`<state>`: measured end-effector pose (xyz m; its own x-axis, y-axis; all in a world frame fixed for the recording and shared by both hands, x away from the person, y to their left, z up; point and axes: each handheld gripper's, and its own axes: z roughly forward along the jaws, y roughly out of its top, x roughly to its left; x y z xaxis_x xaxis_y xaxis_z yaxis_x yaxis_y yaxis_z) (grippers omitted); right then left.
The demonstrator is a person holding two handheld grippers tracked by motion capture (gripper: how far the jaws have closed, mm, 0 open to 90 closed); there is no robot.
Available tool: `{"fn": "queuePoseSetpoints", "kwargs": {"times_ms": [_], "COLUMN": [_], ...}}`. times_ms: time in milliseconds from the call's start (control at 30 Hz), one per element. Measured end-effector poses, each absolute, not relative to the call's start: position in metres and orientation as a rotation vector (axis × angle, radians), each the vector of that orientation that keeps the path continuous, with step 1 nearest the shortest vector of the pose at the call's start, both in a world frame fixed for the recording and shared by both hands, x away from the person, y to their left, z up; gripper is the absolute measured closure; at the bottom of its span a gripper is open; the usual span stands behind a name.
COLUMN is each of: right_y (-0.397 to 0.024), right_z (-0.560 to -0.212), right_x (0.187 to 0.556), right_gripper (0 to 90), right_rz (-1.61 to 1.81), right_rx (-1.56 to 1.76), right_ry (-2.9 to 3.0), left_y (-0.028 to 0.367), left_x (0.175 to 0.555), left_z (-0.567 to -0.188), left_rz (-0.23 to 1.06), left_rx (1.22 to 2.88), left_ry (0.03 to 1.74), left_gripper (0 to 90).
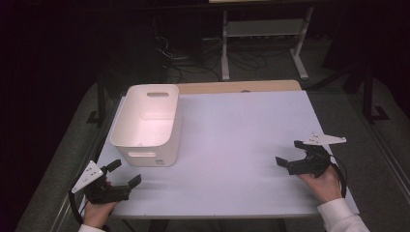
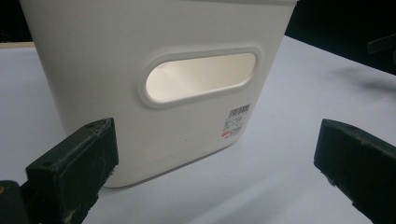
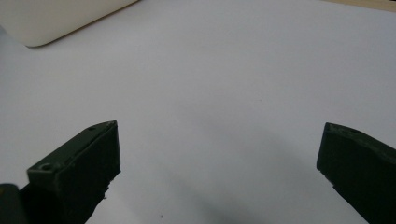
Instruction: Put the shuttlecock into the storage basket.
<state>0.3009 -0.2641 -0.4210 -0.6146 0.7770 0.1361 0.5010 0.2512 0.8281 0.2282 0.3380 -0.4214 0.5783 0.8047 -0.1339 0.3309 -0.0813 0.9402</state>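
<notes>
Both sets of jaws are spread wide with nothing between them. The left gripper [image 1: 126, 174] sits nearest the white bin [image 2: 159, 79], which stands on the counter [image 1: 241, 135] just ahead of its jaws; the right gripper [image 1: 289, 153] is well off to the side. Pinching that thin wall off-centre could probably tip it. The bin's floor is partly hidden, and the barcode label [image 2: 237, 120] is unreadable.

Smooth white plastic bin [image 2: 116, 84] on a matt table [image 1: 241, 135].
</notes>
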Motion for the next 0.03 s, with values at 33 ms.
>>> {"fn": "queuePoseSetpoints", "kwargs": {"times_ms": [33], "right_y": [-0.2648], "right_z": [-0.4215], "right_x": [0.3005], "right_gripper": [0.0], "right_rz": [1.303], "right_rx": [1.182], "right_ry": [2.221], "left_y": [0.3379], "left_x": [0.228], "left_z": [-0.4212], "left_rz": [0.517], "left_rx": [1.665], "left_ry": [0.96], "left_gripper": [0.0]}}
